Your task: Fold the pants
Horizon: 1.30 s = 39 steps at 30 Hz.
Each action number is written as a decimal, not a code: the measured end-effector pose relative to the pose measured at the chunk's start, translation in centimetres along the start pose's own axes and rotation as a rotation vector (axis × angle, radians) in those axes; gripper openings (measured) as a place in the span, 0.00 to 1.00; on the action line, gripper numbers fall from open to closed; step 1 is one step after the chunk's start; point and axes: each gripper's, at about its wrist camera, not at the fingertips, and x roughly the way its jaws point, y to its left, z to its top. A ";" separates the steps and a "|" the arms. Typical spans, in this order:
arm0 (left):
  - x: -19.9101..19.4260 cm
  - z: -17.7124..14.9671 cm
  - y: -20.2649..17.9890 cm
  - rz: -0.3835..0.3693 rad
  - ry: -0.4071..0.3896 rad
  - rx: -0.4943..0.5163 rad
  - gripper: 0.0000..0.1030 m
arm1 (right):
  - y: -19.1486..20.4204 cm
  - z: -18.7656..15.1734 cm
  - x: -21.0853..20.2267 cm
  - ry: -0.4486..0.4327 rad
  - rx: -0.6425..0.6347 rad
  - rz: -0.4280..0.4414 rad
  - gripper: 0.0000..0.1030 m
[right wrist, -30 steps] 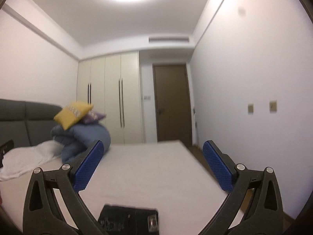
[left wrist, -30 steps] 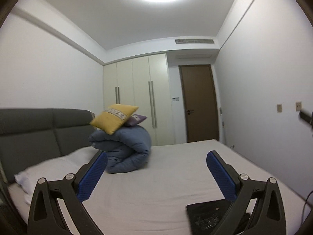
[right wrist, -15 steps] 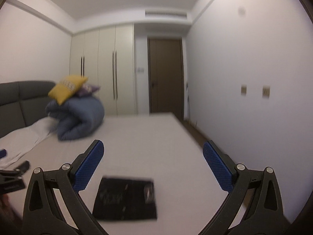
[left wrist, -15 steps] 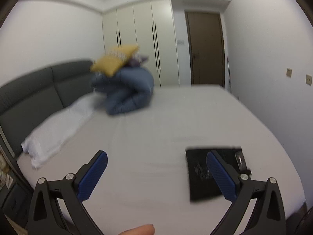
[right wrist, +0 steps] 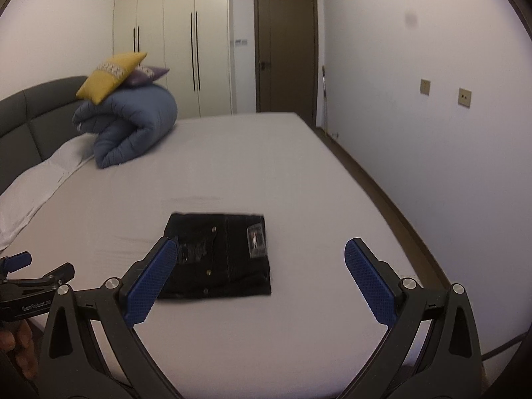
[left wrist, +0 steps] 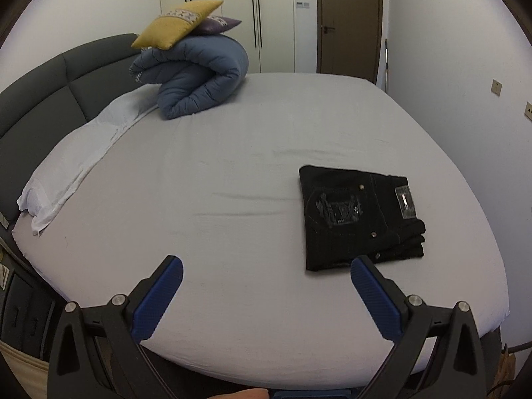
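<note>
Left wrist view: the left gripper (left wrist: 266, 277) hangs over the near edge of the bed (left wrist: 232, 173) with its blue fingers spread wide and empty, and the right gripper (right wrist: 261, 261) is likewise spread and empty. Beyond them the black pants (left wrist: 357, 221) lie folded flat on the sheet. Farther back a rolled blue duvet (left wrist: 196, 76) carries a yellow cushion (left wrist: 176, 25).

- Your bed (left wrist: 232, 153) carries a smooth pale grey sheet with a few faint creases near the middle.
- Black pants (left wrist: 357, 221) lie folded flat on it, toward its right side near the front edge.
- A rolled blue duvet (left wrist: 199, 76) sits at the far left by the headboard.
- A white pillow (left wrist: 76, 163) lies along the left edge, just beside the duvet.
</note>
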 end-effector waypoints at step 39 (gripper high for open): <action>3.1 -1.1 -1.3 -0.005 0.084 0.009 1.00 | 3.0 -2.6 9.7 0.141 -0.052 0.034 1.00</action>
